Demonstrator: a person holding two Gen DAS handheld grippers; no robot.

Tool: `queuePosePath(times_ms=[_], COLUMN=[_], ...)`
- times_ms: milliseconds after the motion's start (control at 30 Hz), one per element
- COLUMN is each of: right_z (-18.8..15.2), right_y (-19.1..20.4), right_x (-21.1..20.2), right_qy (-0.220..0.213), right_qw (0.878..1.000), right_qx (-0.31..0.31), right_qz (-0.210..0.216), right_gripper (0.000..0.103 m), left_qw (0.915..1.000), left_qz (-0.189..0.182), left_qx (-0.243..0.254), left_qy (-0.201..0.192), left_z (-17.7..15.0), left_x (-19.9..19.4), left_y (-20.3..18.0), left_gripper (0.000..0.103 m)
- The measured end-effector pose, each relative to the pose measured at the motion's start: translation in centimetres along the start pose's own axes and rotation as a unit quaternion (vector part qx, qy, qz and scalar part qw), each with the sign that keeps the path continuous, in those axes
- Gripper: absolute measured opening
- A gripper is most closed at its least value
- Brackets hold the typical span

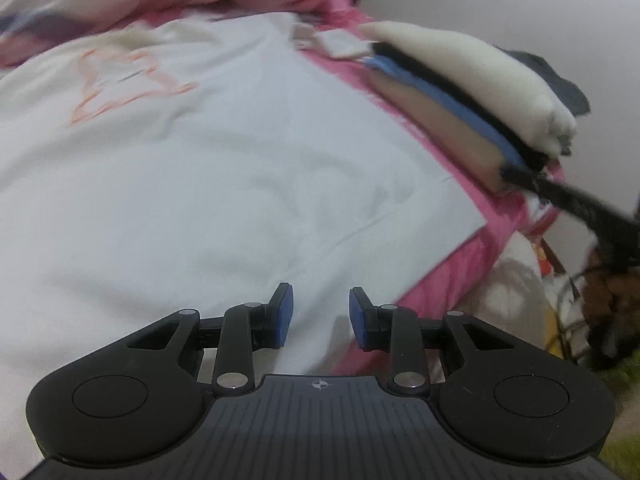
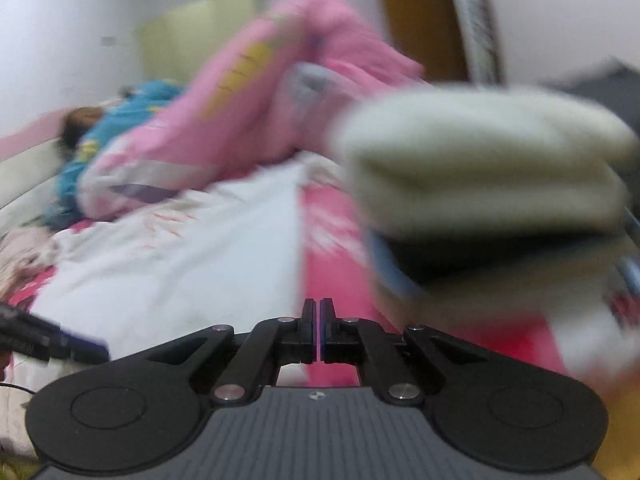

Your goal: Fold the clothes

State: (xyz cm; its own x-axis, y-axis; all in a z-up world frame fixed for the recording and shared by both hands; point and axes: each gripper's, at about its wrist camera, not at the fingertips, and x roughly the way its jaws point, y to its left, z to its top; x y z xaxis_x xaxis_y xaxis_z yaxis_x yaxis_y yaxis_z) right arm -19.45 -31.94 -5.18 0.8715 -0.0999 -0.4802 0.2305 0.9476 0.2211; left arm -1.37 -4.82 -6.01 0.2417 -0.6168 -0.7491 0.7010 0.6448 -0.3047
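A white T-shirt [image 1: 208, 168] with an orange print lies spread flat on the pink bed sheet [image 1: 452, 280]. My left gripper [image 1: 321, 300] hovers over the shirt's near edge, open, with nothing between its blue pads. To the right stands a stack of folded clothes [image 1: 472, 76], cream on top of black, blue and beige layers. In the right wrist view my right gripper [image 2: 319, 304] is shut with nothing held, over the sheet between the white T-shirt [image 2: 200, 256] and the blurred stack of folded clothes [image 2: 480, 168].
A crumpled pink blanket [image 2: 288, 92] is heaped behind the shirt. A person in blue clothes [image 2: 120, 112] lies at the far left of the bed. A white wall [image 1: 520, 8] rises behind the stack. The bed's edge drops off on the right, with clutter [image 1: 600, 300] on the floor.
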Motion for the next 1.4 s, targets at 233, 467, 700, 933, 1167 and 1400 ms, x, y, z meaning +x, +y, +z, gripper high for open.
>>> queuePosePath(times_ms=[233,467,700,933,1167,1400], right_z=[-0.3,-1.6,0.1,-0.6,1.1,-2.7], right_y=[1.5,-2.0,-1.9,-1.0,0.1,-1.8], right_x=[7.3,2.9,3.8,5.8,1.4,3.3], right_qy=[0.068,0.105,0.075,0.124,0.104,0.149], right_qw=[0.996,0.994,0.993,0.984,0.986,0.978], right_qx=[-0.056,0.037,0.094,0.122,0.126,0.143], right_qz=[0.016,-0.012,0.004,0.027,0.022,-0.006], right_gripper=[0.0,0.005,0.045,0.005,0.003,0.003], left_qw=[0.9898,0.9622,0.9382,0.9327,0.9329,0.9339], left_qz=[0.056,0.119,0.224,0.255,0.269,0.263], left_qx=[-0.126,-0.218,-0.23,-0.23,-0.214,-0.225], left_qy=[-0.035,-0.112,-0.129,-0.11,-0.108,-0.088], left_z=[-5.6,-8.9,-9.0,-8.9,-9.0,-9.6], left_x=[-5.8,-10.6,-10.7,-8.8,-10.4,-9.4], left_y=[4.6,9.4,12.9,13.5,12.4,13.6], left_gripper=[0.032,0.035,0.047,0.031,0.003,0.003])
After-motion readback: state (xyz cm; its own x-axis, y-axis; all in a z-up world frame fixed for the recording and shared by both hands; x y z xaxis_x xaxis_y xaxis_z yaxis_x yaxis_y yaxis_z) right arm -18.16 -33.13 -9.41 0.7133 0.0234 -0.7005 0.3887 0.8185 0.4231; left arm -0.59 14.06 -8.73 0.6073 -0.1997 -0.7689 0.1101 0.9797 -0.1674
